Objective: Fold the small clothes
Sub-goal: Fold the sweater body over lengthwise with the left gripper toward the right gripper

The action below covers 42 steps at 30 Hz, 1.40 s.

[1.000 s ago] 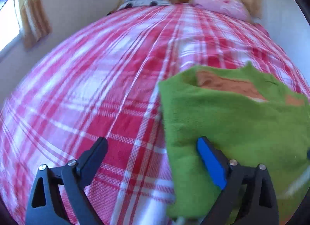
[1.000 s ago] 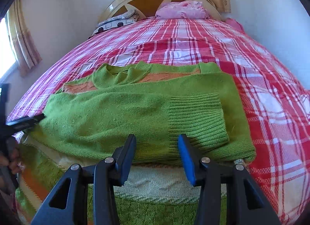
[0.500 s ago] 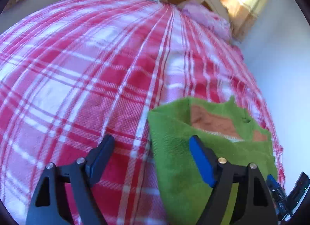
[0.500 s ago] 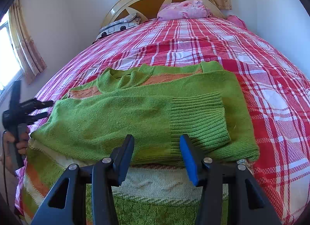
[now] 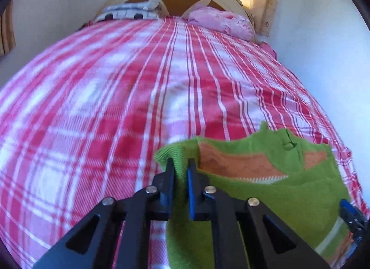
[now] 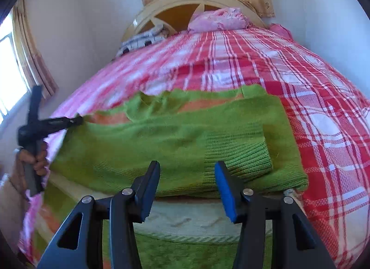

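The left gripper [image 5: 180, 171] has just closed its jaws on the near left corner of the green sweater [image 6: 175, 144], pinching the knit. The right gripper [image 6: 187, 190] hovers half-open over the sweater's lower hem, holding nothing. The sweater lies sleeve-folded on the checked bed [image 5: 115, 107]. A fold looks under way; next, the right gripper probably needs its own corner.

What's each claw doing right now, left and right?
Left claw: just closed, pinching the sweater corner.
Right claw: open, over the sweater's folded edge, holding nothing.
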### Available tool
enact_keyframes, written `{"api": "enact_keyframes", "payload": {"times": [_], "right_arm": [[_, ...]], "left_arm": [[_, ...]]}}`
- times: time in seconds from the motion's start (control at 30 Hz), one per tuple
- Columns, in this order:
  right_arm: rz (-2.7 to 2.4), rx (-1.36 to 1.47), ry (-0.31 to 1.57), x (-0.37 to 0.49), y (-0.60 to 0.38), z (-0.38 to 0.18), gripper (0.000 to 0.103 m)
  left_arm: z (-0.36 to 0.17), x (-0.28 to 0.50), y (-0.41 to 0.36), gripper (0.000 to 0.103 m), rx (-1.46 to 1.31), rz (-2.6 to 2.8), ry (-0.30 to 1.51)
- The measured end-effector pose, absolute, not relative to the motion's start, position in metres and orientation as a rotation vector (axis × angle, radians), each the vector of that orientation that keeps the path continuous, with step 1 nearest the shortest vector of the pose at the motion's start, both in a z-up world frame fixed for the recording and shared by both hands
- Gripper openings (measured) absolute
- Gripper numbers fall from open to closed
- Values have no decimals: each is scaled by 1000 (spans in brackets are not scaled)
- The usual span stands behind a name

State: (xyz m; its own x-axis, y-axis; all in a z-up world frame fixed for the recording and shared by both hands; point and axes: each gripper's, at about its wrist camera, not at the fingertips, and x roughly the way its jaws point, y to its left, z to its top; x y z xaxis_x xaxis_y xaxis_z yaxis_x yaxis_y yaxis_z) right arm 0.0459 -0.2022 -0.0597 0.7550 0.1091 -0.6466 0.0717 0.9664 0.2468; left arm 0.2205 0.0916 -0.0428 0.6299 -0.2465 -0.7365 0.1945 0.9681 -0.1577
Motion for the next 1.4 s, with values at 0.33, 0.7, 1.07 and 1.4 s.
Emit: {"api": "enact_keyframes", "payload": {"times": [0.33, 0.7, 1.07, 1.4], "right_arm": [[-5, 214, 803, 69, -193, -80, 54], [-61, 371, 593, -15, -244, -20, 54], [-123, 246, 520, -171, -274, 45, 54], [-17, 185, 669, -230, -241, 7, 54]], "left_arm": [[-77, 228, 115, 18, 5, -97, 896], [-3, 87, 135, 69, 39, -233, 655], [-14, -65, 184, 78, -36, -357, 650], [-59, -142, 167, 86, -61, -532, 777]]}}
